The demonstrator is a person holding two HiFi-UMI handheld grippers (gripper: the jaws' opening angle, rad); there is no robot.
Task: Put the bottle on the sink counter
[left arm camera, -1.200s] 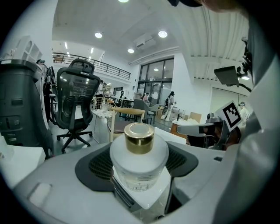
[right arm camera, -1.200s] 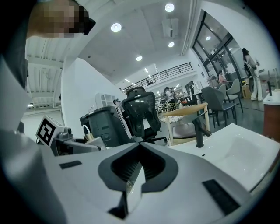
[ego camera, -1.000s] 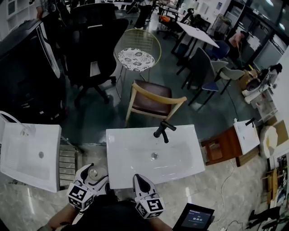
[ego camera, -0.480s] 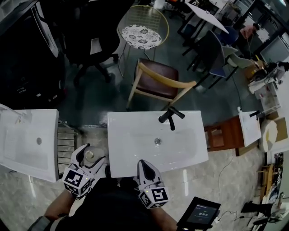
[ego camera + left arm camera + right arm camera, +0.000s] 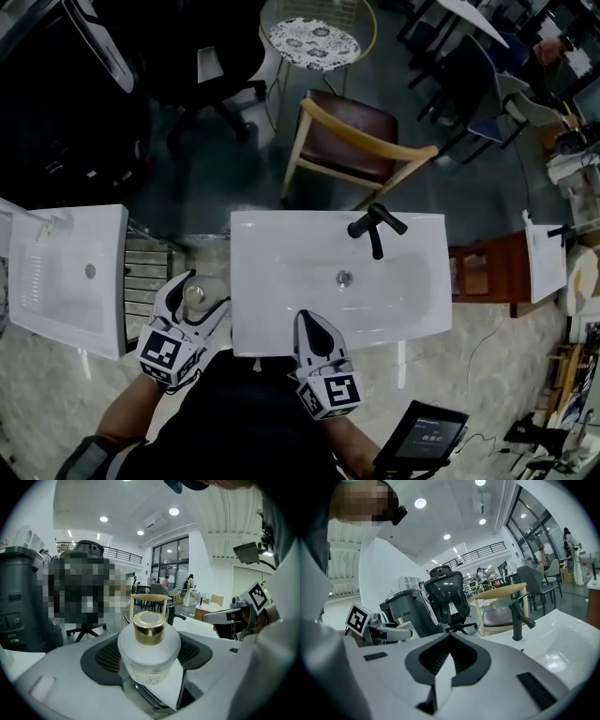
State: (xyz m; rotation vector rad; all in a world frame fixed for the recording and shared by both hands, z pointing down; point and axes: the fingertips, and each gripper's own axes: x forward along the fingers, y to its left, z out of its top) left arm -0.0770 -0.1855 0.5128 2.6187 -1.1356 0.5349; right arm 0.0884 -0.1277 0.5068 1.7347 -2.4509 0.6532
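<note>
as seen from the head view, holds the bottle [image 5: 195, 294] in the left claw [image 5: 200, 298], just beside the left edge of the white sink [image 5: 281, 309] and not on its desk top. carries the right claw [image 5: 306, 321] over the sink's near rim, pinched to a point.

in the left gripper view, grips the bottle [image 5: 149, 651] upright by its white body, one jaw pressed to each side, gold cap [image 5: 149, 627] on top.

in the right gripper view, shows the right claw [image 5: 449, 660] with jaws pressed together on nothing, black faucet [image 5: 518, 618] beyond on the sink [image 5: 562, 644].
</note>
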